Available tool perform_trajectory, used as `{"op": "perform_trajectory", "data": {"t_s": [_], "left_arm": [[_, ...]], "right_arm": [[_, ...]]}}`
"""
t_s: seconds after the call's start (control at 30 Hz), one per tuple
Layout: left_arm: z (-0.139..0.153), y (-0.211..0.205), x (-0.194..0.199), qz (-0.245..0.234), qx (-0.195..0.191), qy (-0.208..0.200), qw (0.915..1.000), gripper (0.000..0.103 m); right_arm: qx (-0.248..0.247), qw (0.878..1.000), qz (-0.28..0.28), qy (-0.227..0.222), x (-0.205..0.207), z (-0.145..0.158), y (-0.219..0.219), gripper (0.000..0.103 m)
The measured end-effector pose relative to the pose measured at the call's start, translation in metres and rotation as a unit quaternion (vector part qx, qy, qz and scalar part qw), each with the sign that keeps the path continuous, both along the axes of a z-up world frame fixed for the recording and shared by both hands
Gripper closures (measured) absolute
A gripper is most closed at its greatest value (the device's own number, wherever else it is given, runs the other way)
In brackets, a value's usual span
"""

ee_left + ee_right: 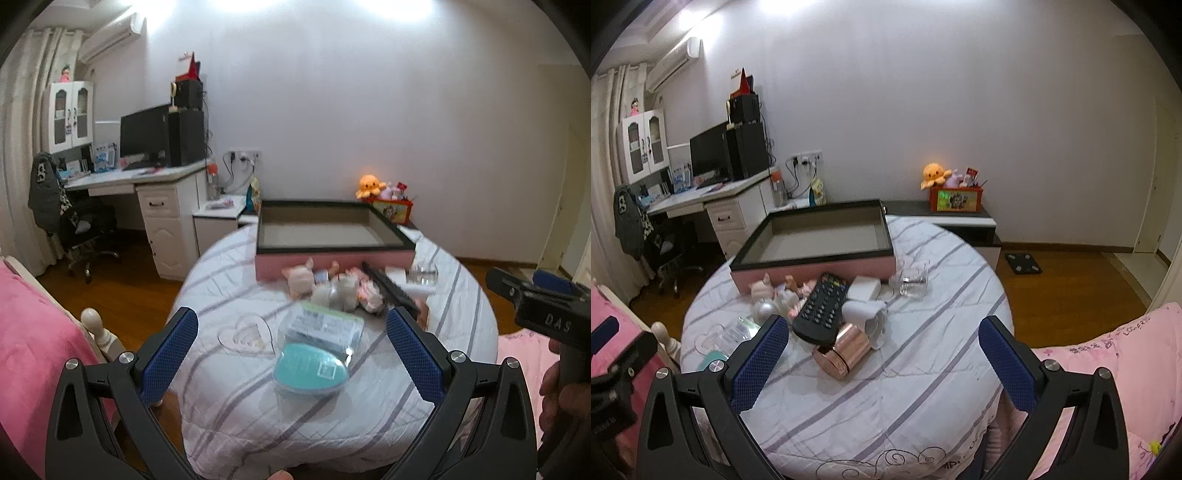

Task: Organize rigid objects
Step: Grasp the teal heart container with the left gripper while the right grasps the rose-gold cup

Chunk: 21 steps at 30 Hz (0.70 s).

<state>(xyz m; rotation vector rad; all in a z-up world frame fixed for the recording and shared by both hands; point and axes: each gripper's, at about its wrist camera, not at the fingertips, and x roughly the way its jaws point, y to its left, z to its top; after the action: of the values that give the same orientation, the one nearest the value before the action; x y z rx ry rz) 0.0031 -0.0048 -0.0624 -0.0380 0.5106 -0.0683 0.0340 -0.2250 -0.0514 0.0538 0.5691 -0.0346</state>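
A pink box with a black rim (332, 260) (812, 271) stands open and empty at the far side of a round table under a striped cloth (258, 406) (886, 398). In front of it lie small toys (332, 284), a black remote (822, 310), a white plastic piece (866, 312), a rose-gold cylinder (844, 350), a clear glass (910, 282), a teal oval case (310, 369), a clear packet (321, 325) and a clear heart dish (245, 336). My left gripper (291, 352) is open above the teal case. My right gripper (881, 358) is open near the cylinder.
A pink bed (33, 369) lies left and a pink quilt (1108, 369) right. A desk with a monitor (147, 136) and a chair (62, 206) stand at the left wall. A low cabinet carries a red toy box (956, 197). A scale (1023, 263) lies on the wood floor.
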Motion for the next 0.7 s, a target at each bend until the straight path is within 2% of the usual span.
{"op": "perform_trajectory", "data": {"t_s": [0.33, 0.7], "left_arm": [[-0.057, -0.011, 0.021, -0.009, 0.001, 0.064, 0.9979, 0.0], [-0.1, -0.005, 0.046, -0.011, -0.016, 0.115, 0.9932, 0.0]], "right_arm": [[0.0, 0.998, 0.015, 0.064, 0.028, -0.049, 0.006, 0.0], [0.002, 0.993, 0.042, 0.107, 0.066, -0.1, 0.017, 0.0]]}}
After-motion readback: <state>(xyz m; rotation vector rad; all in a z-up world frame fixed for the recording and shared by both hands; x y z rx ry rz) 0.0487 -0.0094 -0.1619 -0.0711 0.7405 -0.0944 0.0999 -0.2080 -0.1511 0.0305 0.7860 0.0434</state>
